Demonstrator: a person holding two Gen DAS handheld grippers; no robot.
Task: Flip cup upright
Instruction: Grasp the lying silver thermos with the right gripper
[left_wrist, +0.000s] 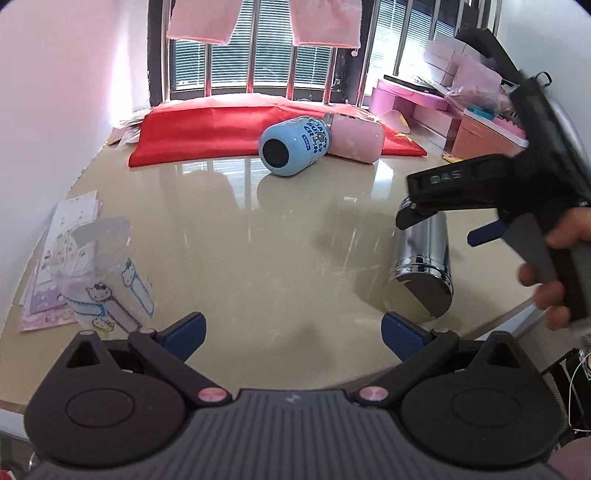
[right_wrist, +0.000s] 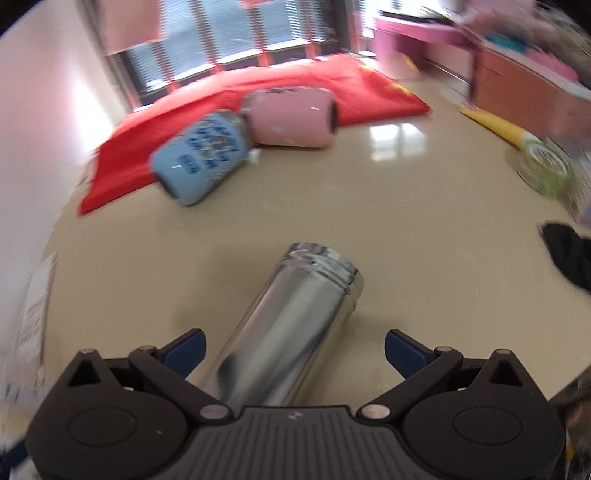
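Note:
A shiny steel cup (left_wrist: 423, 273) lies on its side on the beige table, its flat base toward me in the left wrist view. In the right wrist view the steel cup (right_wrist: 291, 328) lies lengthwise between the open fingers of my right gripper (right_wrist: 294, 350), its threaded open end pointing away. The right gripper (left_wrist: 410, 214) shows from the side, just above the cup. My left gripper (left_wrist: 291, 338) is open and empty, to the left of the cup. A blue cup (left_wrist: 293, 146) and a pink cup (left_wrist: 356, 138) lie on their sides further back.
A red cloth (left_wrist: 207, 136) lies at the table's far edge under the window. Papers and a clear printed bag (left_wrist: 99, 273) sit at the left. Pink boxes (left_wrist: 413, 99) and a green-rimmed container (right_wrist: 546, 166) stand at the right. The table's front edge (left_wrist: 517, 325) is near the steel cup.

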